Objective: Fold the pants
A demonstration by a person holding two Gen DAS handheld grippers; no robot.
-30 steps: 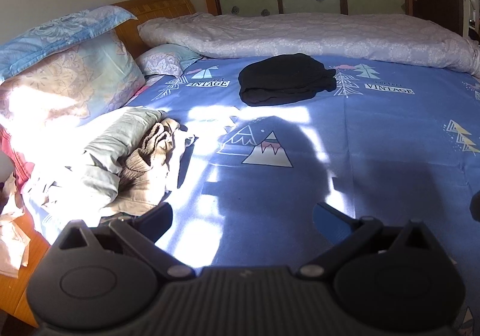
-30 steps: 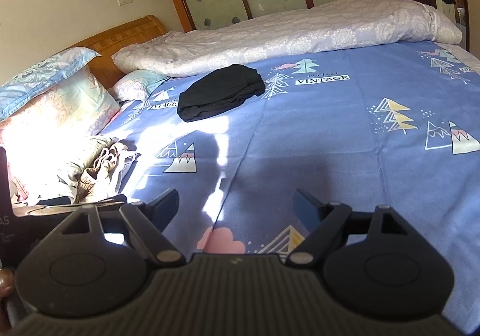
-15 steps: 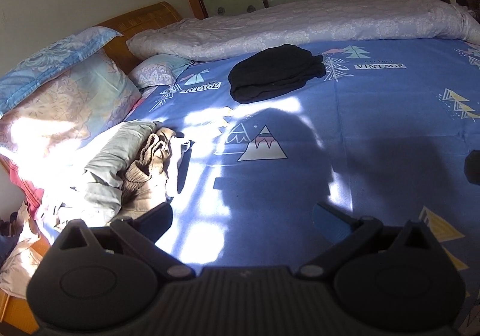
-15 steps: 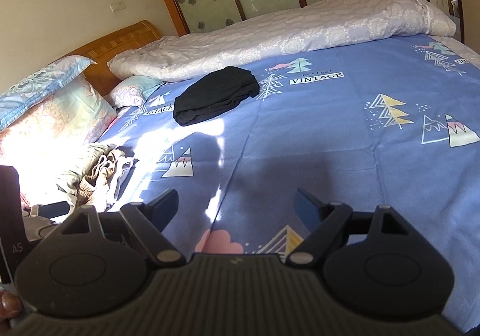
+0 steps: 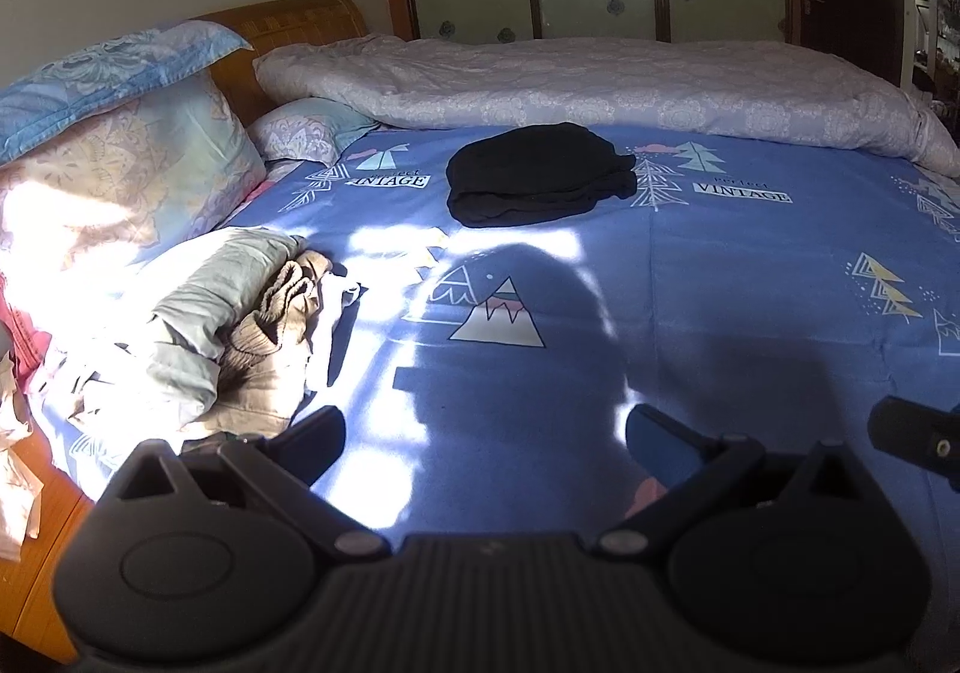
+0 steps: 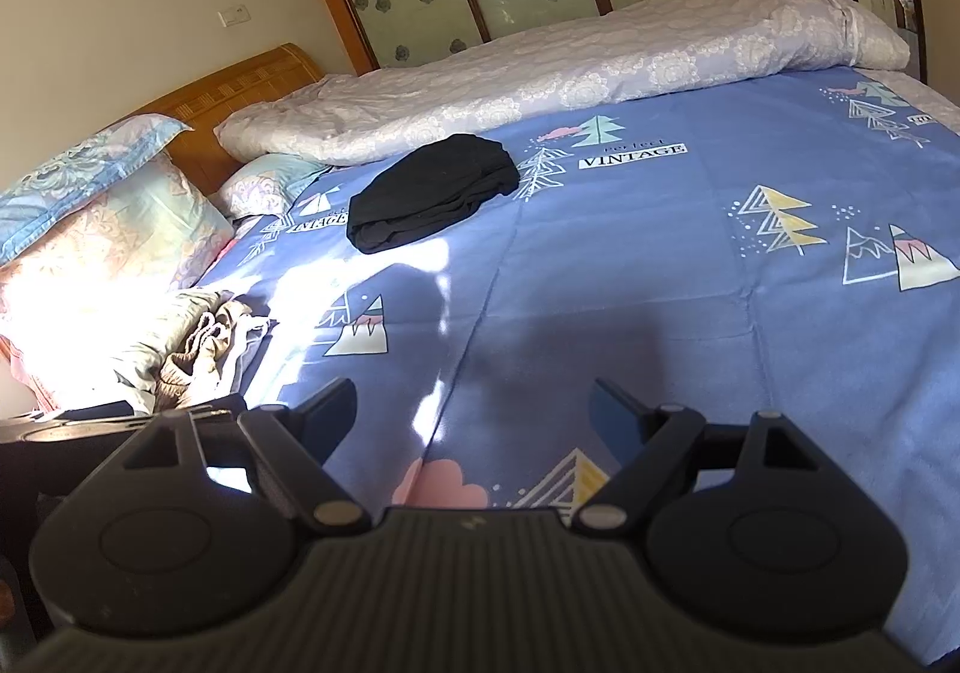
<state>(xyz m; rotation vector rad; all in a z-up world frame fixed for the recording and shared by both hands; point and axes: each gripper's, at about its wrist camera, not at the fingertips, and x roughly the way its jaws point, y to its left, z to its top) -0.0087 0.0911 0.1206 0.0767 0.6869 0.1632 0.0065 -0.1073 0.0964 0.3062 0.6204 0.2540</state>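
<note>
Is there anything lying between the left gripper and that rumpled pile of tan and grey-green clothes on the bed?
Nothing visible. The left gripper hangs open over bare blue printed bedsheet, and the rumpled tan and grey-green clothes pile lies just beyond its left finger.

Colours and patterns we record on the bed
We list: black pants (image 5: 540, 175); blue sheet (image 5: 750, 277) printed with trees and mountains; lilac floral quilt (image 5: 600, 84); beige-grey clothes pile (image 5: 240, 337).
</note>
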